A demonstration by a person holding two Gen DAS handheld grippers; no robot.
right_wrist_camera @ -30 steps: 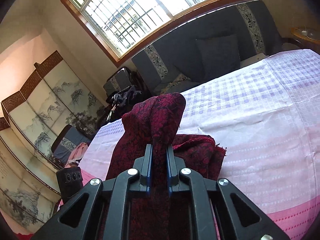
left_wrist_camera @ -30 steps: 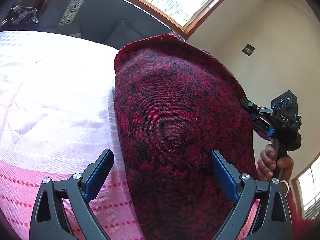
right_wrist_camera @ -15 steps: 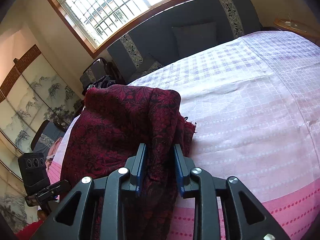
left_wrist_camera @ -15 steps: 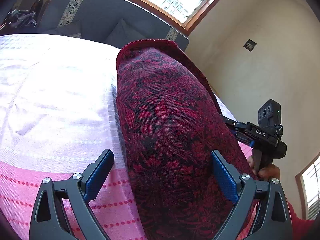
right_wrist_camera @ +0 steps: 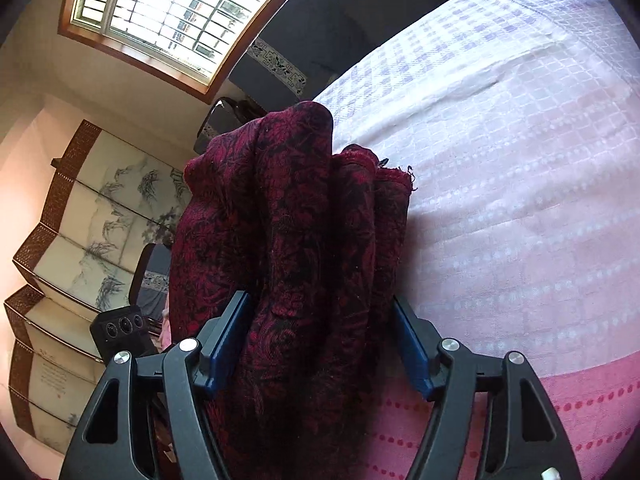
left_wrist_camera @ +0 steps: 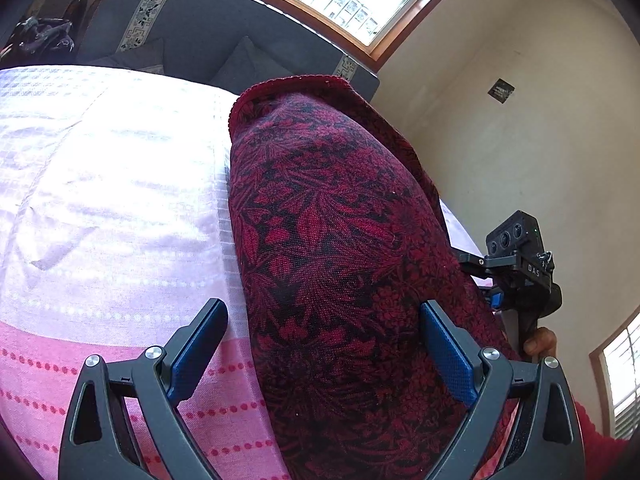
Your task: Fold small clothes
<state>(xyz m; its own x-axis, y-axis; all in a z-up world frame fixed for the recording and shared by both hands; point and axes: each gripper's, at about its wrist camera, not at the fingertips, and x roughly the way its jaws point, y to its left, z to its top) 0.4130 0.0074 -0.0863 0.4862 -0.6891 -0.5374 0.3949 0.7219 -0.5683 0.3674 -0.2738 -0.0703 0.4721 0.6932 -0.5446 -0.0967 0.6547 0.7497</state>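
A dark red cloth with a black leaf pattern (left_wrist_camera: 340, 248) lies on the bed, bunched and draped between both grippers. My left gripper (left_wrist_camera: 324, 340) is open, its blue pads wide apart, with the cloth running between them. My right gripper (right_wrist_camera: 320, 336) is open too, and the gathered cloth (right_wrist_camera: 296, 220) fills the gap between its pads. The right gripper also shows at the right in the left wrist view (left_wrist_camera: 516, 276), held by a hand.
The bed cover (left_wrist_camera: 100, 200) is white and lilac checked with a pink dotted band (right_wrist_camera: 560, 400) near me. A dark grey sofa (left_wrist_camera: 192, 36) stands behind the bed under a window. A painted folding screen (right_wrist_camera: 92, 216) stands at the left.
My right gripper has opened from shut on the cloth to wide apart. The raised cloth has sunk lower onto the bed. My left gripper stays open.
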